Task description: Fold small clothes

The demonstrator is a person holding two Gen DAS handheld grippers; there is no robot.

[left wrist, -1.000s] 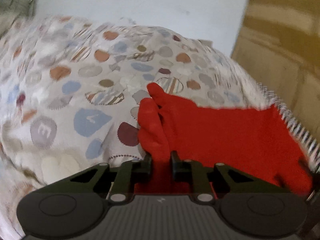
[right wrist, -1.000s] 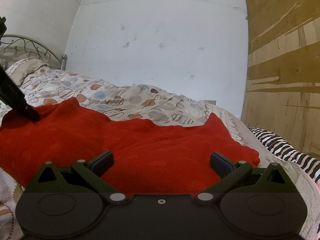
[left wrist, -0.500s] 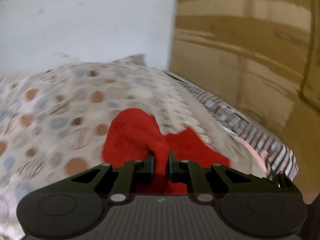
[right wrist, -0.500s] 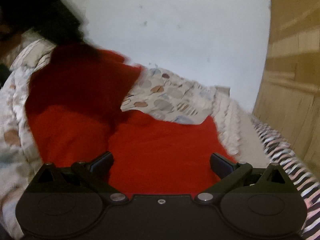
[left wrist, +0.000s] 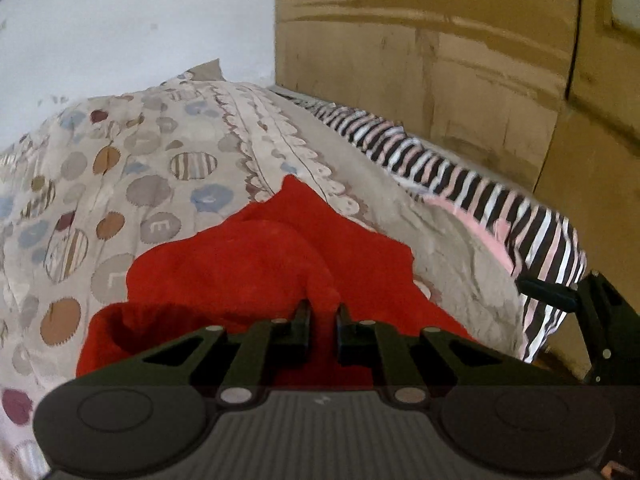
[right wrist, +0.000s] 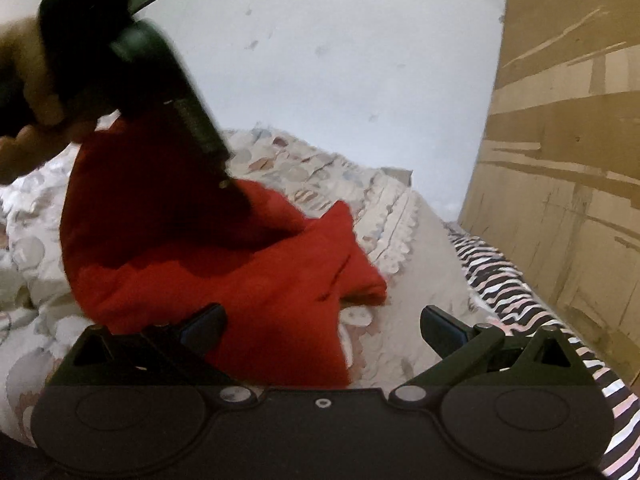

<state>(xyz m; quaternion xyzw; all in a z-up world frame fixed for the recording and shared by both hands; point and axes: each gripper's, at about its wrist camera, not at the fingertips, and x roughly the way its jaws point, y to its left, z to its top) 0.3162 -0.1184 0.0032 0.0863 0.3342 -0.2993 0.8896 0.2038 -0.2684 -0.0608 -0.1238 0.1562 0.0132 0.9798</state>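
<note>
Left claw (left wrist: 322, 326) is clamped on a fold of the red cloth (left wrist: 256, 264), its fingers nearly together with fabric pinched between them. Right claw (right wrist: 322, 328) is spread wide and grips nothing — it hovers low over the near edge of the cloth.

Cloth lies on the bed (left wrist: 132, 184), on a spotted quilt, with a striped sheet (left wrist: 472, 188) along the far side beside a wooden panel (left wrist: 460, 80). In the right wrist view the left side of the cloth is lifted off the quilt and hangs from the left claw, draped over toward the part lying flat; one corner (right wrist: 360, 276) points toward the striped sheet.

Step in hand, as judged: first fold — the raised left edge being carried across the flat half.

Next move likely calls for lowering the held edge until it meets the opposite edge, then letting go. Right claw could pin the flat layer so it does not drag. Soft fabric may bunch — edges need matching before release.
</note>
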